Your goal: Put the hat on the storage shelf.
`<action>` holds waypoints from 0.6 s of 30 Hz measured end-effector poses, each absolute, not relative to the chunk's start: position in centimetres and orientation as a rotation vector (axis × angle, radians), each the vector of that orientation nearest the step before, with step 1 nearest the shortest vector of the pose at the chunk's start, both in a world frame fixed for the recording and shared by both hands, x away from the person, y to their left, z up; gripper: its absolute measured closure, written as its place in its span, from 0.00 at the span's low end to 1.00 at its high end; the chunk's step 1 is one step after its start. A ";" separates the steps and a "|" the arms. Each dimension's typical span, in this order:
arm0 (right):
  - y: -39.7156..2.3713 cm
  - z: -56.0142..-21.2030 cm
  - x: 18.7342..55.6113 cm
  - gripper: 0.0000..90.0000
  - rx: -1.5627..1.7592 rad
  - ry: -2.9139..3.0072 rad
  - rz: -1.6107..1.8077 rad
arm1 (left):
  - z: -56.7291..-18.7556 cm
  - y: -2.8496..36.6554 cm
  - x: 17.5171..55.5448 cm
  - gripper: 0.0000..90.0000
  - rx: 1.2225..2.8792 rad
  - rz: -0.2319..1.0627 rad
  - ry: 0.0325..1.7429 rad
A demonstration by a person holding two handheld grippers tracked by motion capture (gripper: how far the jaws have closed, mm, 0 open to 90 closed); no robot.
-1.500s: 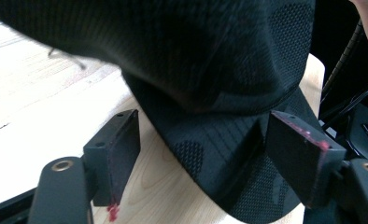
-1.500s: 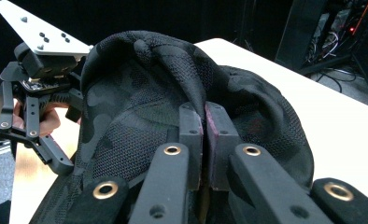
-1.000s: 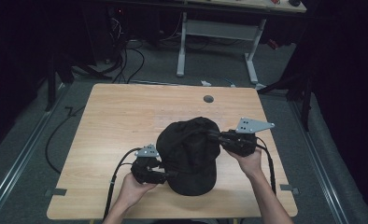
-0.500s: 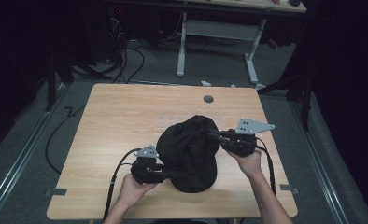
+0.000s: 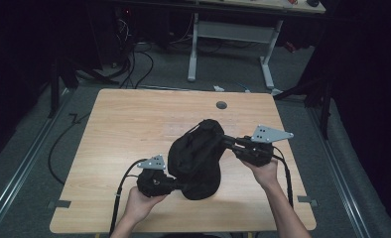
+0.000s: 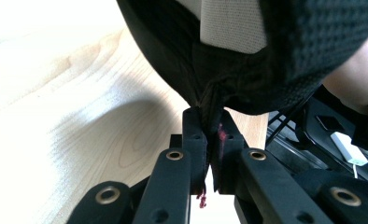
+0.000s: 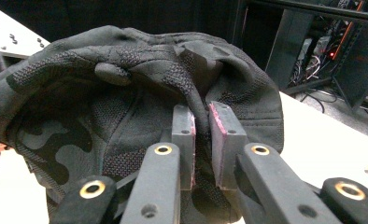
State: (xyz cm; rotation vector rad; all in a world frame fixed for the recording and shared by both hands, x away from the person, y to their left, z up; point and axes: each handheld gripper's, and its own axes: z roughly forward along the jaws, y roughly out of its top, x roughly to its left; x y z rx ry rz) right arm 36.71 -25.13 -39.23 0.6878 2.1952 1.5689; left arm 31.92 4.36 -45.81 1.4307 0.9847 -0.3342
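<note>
A black cap with a faint camouflage pattern is held up over the middle of the wooden table, folded and tilted. My left gripper is shut on its near lower edge; in the left gripper view the black fabric with a white inner label is pinched where the left gripper closes. My right gripper is shut on a fold of the crown at the cap's right side. In the right gripper view the cap bunches into a ridge clamped by the right gripper.
A small dark round grommet sits near the table's far edge. Cables trail from both grippers toward the near edge. Beyond the table stand a white desk frame and floor cables.
The cap has been lifted and folded narrower, its crown tipping up toward the far side. The right gripper rose slightly; the left gripper stayed near the front edge.
</note>
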 end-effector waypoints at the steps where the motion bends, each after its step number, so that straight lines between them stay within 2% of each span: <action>1: -25.2 -39.2 36.7 0.88 0.695 2.194 1.573 | -45.7 4.4 31.8 0.95 1.425 -0.329 0.980; 6: -25.5 -39.2 36.9 0.78 0.731 2.184 1.607 | -45.4 4.5 31.5 0.96 1.415 -0.303 0.969; 7: -25.6 -39.2 36.9 0.69 0.751 2.186 1.608 | -45.4 4.5 31.5 0.96 1.415 -0.292 0.970; 10: -25.8 -39.4 37.1 0.63 0.786 2.194 1.593 | -45.4 4.6 31.6 0.96 1.411 -0.286 0.967; 18: -27.0 -40.9 37.2 0.55 0.908 2.242 1.513 | -45.1 5.1 31.8 0.96 1.377 -0.238 0.992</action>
